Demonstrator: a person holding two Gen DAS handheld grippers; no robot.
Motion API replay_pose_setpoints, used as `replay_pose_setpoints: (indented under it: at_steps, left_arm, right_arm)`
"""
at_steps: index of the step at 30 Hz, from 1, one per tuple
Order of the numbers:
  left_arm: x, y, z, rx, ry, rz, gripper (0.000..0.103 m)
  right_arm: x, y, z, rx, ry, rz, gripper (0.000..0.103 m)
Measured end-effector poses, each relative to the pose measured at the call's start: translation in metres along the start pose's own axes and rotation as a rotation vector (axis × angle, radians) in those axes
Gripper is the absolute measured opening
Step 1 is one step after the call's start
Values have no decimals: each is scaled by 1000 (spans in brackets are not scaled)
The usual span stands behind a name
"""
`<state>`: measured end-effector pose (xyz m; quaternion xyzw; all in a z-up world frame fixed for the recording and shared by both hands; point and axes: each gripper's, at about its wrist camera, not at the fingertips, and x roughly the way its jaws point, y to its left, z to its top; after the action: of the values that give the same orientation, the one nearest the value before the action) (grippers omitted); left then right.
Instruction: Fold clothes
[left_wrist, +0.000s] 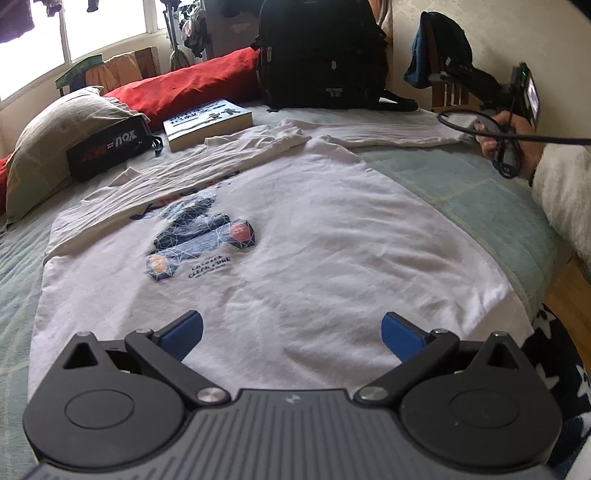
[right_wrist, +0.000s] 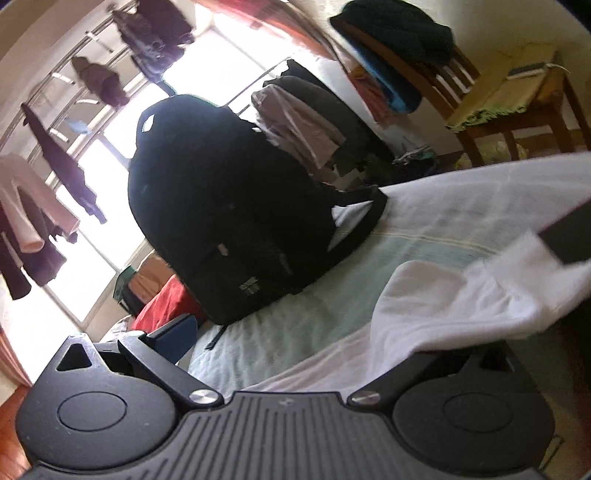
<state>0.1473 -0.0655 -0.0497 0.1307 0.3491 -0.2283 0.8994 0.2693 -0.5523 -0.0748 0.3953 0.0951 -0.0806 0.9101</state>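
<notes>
White cotton long-sleeved shirt (left_wrist: 295, 229) lies flat along the pale green bed (left_wrist: 461, 177), collar end toward the black backpack (left_wrist: 321, 51); a thick paperback book (left_wrist: 208, 123) sits beside it. Left tongs (left_wrist: 291, 334) hover released; right tongs (right_wrist: 295, 332) spread, sleeve (right_wrist: 461, 295) draped over one.

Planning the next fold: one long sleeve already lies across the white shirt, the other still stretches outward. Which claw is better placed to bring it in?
Right. The right claw is at the outstretched sleeve's cuff; the left claw hovers open over the white printed shirt.
</notes>
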Motion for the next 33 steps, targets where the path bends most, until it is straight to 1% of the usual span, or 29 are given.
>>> replay_pose_setpoints:
  at_steps: [10,15,23,26,33]
  left_arm:
    - [-31,12,-10,36,19,-61,102]
    - [-46,28,-19,34,23,-50,102]
    - [-77,53,-36,3,-3,-16,102]
    - [-86,62,-41,-20,-15,-17,102]
    - [-94,79,-50,-59,-13,-9,102]
  right_arm:
    - [2,78,0,-118,46,33,103]
    - [11,125,-10,-175,76,51,103]
    - [32,196,-39,-250,129,103,103]
    - [41,219,-51,-264,153,125,103]
    - [58,269,-85,-307,201,171,103]
